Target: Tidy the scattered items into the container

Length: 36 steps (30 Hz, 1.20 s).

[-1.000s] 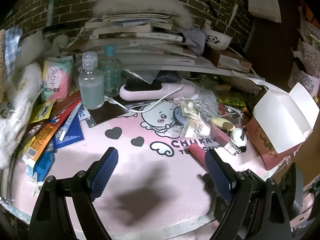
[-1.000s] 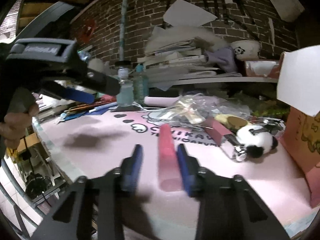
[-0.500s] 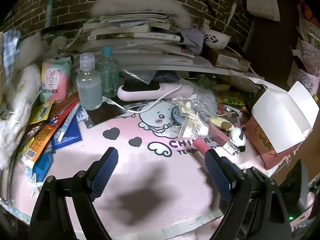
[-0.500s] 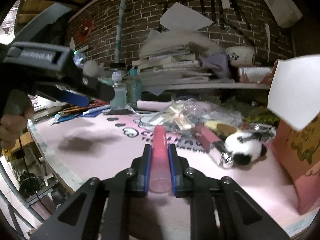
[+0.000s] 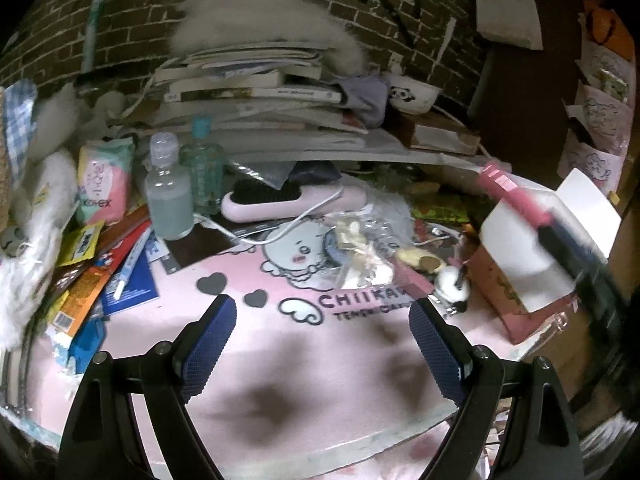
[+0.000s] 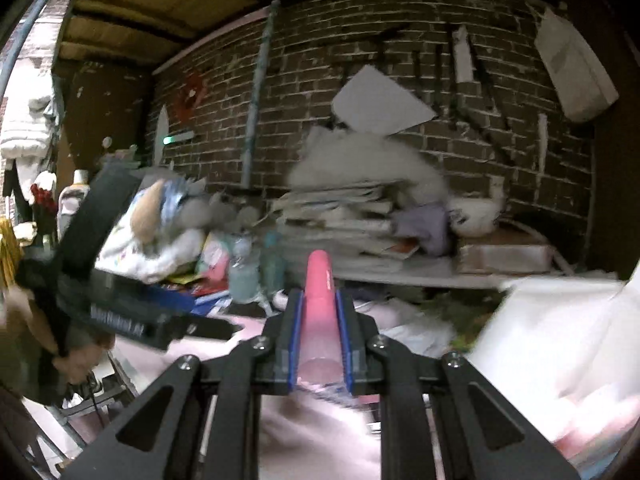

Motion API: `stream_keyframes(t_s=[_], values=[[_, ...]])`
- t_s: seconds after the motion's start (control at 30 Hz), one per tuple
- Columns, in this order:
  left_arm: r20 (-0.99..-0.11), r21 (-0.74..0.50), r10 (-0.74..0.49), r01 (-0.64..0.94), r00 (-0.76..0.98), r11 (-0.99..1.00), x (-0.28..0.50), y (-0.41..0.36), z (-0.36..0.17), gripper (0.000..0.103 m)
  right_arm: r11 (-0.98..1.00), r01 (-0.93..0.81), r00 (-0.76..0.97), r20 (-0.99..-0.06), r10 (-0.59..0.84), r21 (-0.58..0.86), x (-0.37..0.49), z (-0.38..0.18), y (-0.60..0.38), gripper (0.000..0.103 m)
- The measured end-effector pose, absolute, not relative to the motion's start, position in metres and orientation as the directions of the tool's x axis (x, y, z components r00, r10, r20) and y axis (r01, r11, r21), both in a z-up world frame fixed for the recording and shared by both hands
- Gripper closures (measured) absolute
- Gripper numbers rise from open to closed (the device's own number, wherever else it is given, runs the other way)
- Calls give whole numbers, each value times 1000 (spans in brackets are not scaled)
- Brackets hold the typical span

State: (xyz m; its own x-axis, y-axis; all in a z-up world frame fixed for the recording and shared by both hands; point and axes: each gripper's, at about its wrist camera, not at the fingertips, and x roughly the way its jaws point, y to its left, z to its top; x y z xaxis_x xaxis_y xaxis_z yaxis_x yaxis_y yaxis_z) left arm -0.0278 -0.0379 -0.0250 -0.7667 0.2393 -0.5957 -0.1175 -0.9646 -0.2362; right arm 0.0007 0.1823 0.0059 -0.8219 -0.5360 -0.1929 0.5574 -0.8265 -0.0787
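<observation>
Right tongs (image 6: 319, 328) closed on pink tube (image 6: 318, 292), jaws apart a second ago. Tube lifted off pink desk mat (image 5: 280, 344), now held in air at right, above open white-flapped box (image 5: 532, 256). Tube's former spot on mat bare.

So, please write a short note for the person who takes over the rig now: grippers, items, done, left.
Right gripper: shut on the pink tube, held in the air beside the pink box.
Left gripper: open, empty, over the pink mat.
Done: tube picked up.
Left: put the tube in the box, then the panda toy, the clear packet and the other loose things.
</observation>
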Motion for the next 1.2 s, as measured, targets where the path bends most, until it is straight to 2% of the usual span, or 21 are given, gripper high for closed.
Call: stream_keyframes(t_s=[0.13,0.33,0.6,0.73,1.0,1.2], values=[[-596,-233,277,-168,-754,-958,-33,-20,-23,16,-860,506,-837,-279,-471,-65,-8,40,228,89],[-589,-219,313,-226,-745,-949,-40,7,-20,16,-908,402,-823,-483,-300,-121,-35,60,285,89],[-601,-182,299,-237,-742,-954,-39,21,-20,16,-896,433,-615,-758,-217,-95,-84,33,302,89],[-605,-180,291,-229,-741,-957,-39,19,-19,16,-883,465,-490,-848,-200,-60,-100,23,297,89],[-607,-160,273,-221,-746,-962,-37,18,-17,16,-905,422,-273,-945,-181,51,-131,12,307,88],[-610,-146,264,-222,-747,-964,-37,19,-16,16,-908,415,-245,-954,-171,56,-136,11,310,88]])
